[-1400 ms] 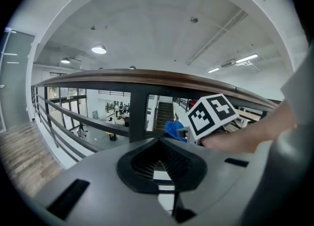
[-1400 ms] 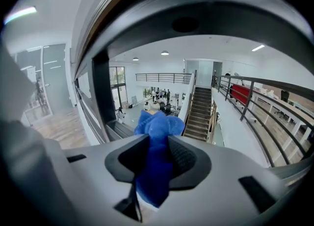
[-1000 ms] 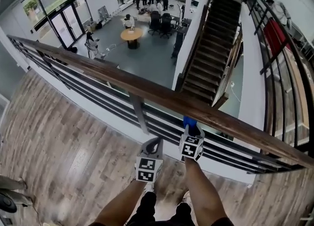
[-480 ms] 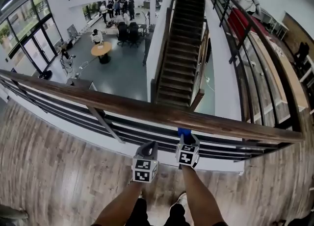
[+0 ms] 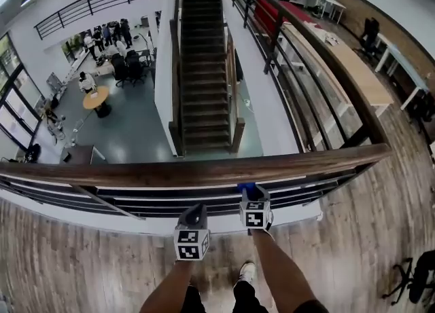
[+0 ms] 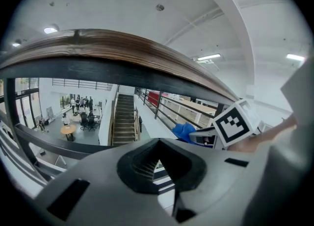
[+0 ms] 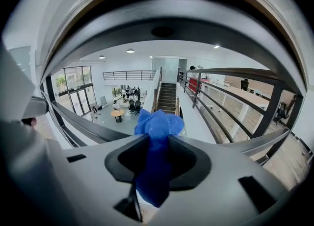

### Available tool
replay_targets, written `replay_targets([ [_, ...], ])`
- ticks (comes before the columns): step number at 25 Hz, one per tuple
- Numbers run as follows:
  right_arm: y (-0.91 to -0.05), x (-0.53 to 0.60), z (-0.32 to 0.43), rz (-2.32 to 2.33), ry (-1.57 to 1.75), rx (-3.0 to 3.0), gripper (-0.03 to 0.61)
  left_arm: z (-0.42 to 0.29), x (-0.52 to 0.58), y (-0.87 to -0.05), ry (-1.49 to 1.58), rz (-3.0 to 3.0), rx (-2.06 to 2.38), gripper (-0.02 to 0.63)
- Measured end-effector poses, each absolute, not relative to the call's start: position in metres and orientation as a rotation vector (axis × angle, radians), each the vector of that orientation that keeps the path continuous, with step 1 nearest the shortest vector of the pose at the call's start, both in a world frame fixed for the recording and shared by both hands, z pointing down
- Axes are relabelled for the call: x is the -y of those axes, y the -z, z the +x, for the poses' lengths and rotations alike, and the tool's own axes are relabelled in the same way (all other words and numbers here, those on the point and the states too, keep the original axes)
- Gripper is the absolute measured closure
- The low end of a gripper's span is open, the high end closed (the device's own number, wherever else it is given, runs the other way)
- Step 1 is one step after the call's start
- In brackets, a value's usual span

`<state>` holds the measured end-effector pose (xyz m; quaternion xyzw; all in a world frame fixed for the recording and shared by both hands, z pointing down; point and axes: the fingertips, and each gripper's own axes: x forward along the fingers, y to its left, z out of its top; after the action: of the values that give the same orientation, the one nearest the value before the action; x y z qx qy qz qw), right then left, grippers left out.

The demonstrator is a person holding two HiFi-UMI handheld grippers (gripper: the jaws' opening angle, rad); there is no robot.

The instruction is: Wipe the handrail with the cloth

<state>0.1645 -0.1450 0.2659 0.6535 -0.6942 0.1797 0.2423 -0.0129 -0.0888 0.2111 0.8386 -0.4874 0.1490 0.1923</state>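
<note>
The wooden handrail (image 5: 170,172) runs across the head view, on top of black metal bars. My right gripper (image 5: 250,195) is shut on a bunched blue cloth (image 5: 246,187) and holds it just under the rail's near edge; whether the two touch is unclear. In the right gripper view the blue cloth (image 7: 157,127) sticks out between the jaws of the right gripper (image 7: 157,144), with the handrail (image 7: 162,24) arching overhead. My left gripper (image 5: 196,214) hangs lower and to the left, shut and holding nothing. In its own view the left gripper (image 6: 159,144) sits below the handrail (image 6: 122,48), with the blue cloth (image 6: 184,132) to its right.
The rail turns a corner at the right (image 5: 372,150) and runs away along a balcony. Beyond it is a drop to an atrium with a staircase (image 5: 204,81) and several people. I stand on wooden floor (image 5: 81,264). An office chair (image 5: 414,278) stands at the lower right.
The view has swung right along the rail, so the corner and the staircase now sit closer to the middle. Both grippers stay just below the rail, the cloth still gripped.
</note>
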Motion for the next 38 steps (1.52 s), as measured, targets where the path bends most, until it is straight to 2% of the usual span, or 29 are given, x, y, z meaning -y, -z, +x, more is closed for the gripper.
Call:
replay_targets([
  [15, -0.276, 0.131, 0.414, 1.964, -0.562, 1.707, 0.454, 0.177, 0.118, -0.242, -0.450, 2.415, 1.208, 0.615],
  [22, -0.258, 0.127, 0.541, 2.019, -0.585, 1.620, 0.454, 0.258, 0.123, -0.225, -0.499, 2.456, 1.151, 0.615],
  [28, -0.259, 0.124, 0.620, 2.017, -0.585, 1.554, 0.454, 0.291, 0.114, -0.225, -0.528, 2.487, 1.124, 0.615],
  [34, -0.262, 0.117, 0.702, 2.078, -0.632, 1.481, 0.454, 0.293, 0.107, -0.226, -0.524, 2.474, 1.156, 0.615],
  [38, -0.261, 0.115, 0.718, 2.087, -0.634, 1.488, 0.454, 0.280, 0.103, -0.228, -0.503, 2.452, 1.185, 0.615],
])
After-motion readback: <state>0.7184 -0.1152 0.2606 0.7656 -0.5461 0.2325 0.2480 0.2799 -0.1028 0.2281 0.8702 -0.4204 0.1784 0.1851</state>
